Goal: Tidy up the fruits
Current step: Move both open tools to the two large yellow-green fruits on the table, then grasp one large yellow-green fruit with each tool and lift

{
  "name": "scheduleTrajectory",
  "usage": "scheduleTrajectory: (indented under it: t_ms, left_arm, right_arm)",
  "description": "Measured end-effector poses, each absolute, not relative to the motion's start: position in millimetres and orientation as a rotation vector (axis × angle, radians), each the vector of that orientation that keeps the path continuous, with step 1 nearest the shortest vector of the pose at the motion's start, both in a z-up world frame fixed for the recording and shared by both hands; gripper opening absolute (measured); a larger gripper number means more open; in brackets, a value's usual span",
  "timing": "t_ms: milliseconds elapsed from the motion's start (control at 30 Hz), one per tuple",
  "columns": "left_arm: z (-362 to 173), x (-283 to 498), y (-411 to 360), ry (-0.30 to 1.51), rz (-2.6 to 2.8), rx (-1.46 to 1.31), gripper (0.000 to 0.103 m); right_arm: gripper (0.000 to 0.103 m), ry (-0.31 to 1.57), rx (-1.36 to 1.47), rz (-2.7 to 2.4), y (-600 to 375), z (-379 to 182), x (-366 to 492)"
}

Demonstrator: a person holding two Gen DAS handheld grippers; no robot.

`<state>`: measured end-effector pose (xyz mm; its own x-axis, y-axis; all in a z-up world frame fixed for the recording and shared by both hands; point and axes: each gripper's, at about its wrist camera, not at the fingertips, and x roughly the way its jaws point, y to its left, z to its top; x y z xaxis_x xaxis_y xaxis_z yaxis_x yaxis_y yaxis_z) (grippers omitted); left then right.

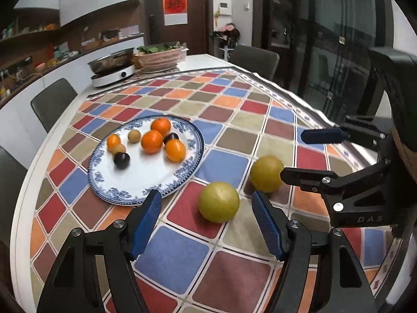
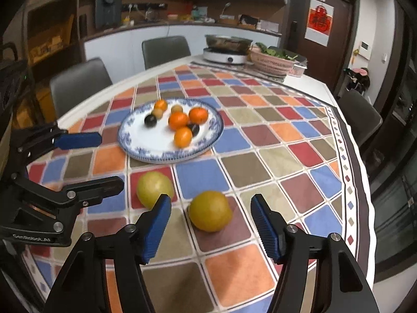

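A blue-and-white plate point(image 1: 156, 180) point(image 2: 156, 154) on the checkered tablecloth holds several small fruits: oranges point(image 1: 152, 141) point(image 2: 178, 120), dark plums point(image 1: 121, 160) point(image 2: 150, 120) and small tan fruits. Two large yellow-green fruits lie on the cloth beside the plate. My left gripper point(image 1: 206, 224) is open just in front of one point(image 1: 219, 202) point(image 2: 154, 190). My right gripper point(image 2: 211, 225) is open with the other yellow fruit point(image 2: 210, 210) point(image 1: 266, 173) between its fingers' line. Each gripper also shows from the side in the other's view: the right point(image 1: 305, 156), the left point(image 2: 104, 161).
An induction cooker with a steel pan point(image 1: 112, 66) point(image 2: 226, 49) and a pink basket of greens point(image 1: 161, 56) point(image 2: 273, 62) stand at the table's far end. Grey chairs point(image 1: 53, 101) point(image 2: 361, 116) surround the table. The table edge point(image 2: 365, 182) runs close on the right.
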<state>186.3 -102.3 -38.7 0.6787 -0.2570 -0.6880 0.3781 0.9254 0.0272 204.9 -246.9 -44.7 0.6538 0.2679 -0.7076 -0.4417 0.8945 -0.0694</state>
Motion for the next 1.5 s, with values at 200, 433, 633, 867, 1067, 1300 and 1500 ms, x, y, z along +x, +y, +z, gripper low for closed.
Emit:
scheduleTrajectory:
  t_ms: [200,433,633,867,1067,1300,1500]
  left_arm:
    - [-58,195,-108,0.768,-0.401,0.198,0.071]
    - [-78,212,-112,0.811,-0.431,0.213,0.07]
    - [-84,219,-114,0.82,-0.466,0.214,0.07]
    - [-92,226,-119,0.843,-0.486,0.23,0.06]
    - [-96,230,-119,0.859,-0.498,0.208,0.049]
    - [-95,226,-115,0.88,-0.494,0.148,0.049]
    - [-89,218,-110,0.882,-0.461,0.124,0.049]
  right_arm:
    - [0.064,0.796,-0.285,0.447,-246,-64,213]
    - [0.064,0.847,-0.311,0.466,-244,-83,227]
    - [0.064,0.883,-0.309,0.486,-242,-96,235]
    - [0.054,0.905,-0.288,0.51,-243,-104,242]
    - [0.052,0.9,-0.271,0.518,-243,-107,243]
    - [0.051,0.884,-0.222,0.497,-245,-108,240]
    - [0.051,0.869,-0.172,0.479,-250,-103,233]
